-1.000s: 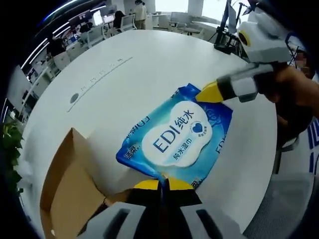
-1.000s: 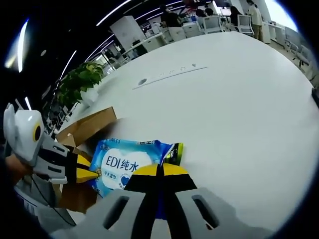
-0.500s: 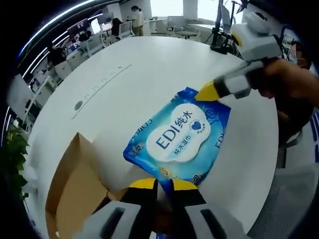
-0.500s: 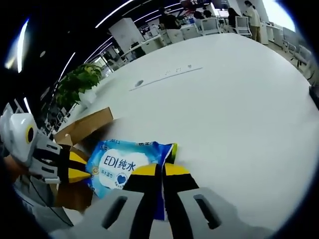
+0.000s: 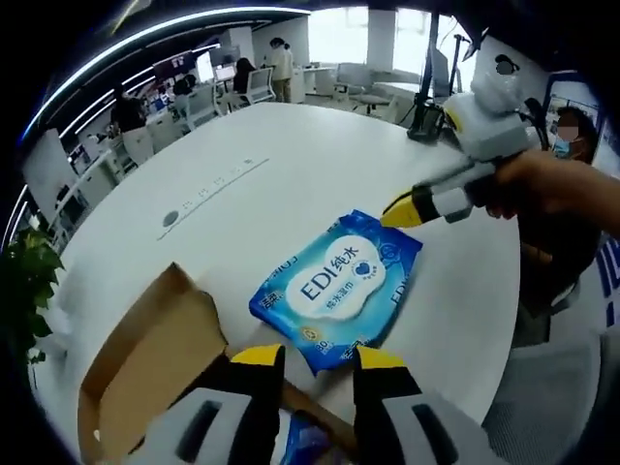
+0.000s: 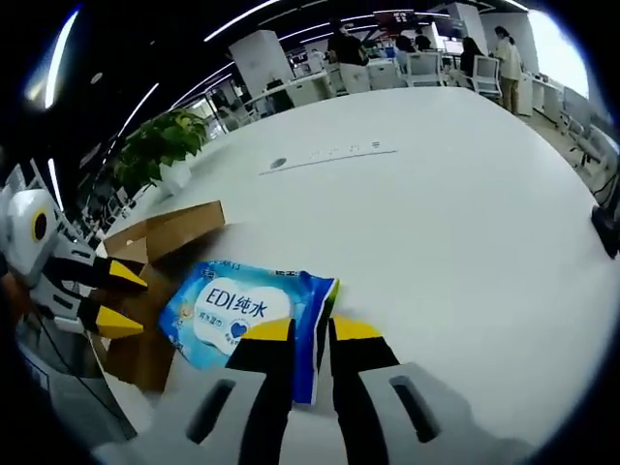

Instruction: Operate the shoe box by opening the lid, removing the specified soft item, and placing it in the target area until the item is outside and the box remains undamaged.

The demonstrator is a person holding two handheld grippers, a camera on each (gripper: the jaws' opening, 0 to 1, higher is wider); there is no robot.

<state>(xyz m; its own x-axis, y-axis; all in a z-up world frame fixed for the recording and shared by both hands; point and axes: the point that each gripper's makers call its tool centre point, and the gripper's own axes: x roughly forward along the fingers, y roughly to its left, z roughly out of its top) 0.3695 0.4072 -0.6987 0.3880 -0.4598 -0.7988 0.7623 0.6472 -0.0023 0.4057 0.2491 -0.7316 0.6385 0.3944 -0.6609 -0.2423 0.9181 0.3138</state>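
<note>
A blue pack of wet wipes [image 5: 339, 286] with a white "EDI" label lies flat on the white round table [image 5: 291, 174], just outside the brown cardboard shoe box [image 5: 145, 368]. My left gripper [image 5: 318, 358] is open, its yellow tips standing apart just short of the pack's near edge. Held by a hand, my right gripper [image 5: 399, 213] reaches in at the pack's far corner. In the right gripper view my right gripper [image 6: 310, 331] is open, with the edge of the pack [image 6: 242, 308] lying between its jaws. Beside the box [image 6: 174, 228] is the left gripper [image 6: 121, 298], open.
Another blue item [image 5: 305, 441] shows inside the box, below my left jaws. A round cable port [image 6: 278, 164] is set in the table farther out. A potted plant [image 6: 160, 145] stands beyond the box. The table edge runs close on the right [image 5: 504, 320]. Office chairs and people fill the background.
Both grippers have opened and let go of the wipes pack. It now lies flat on the table. The left gripper has pulled back from it.
</note>
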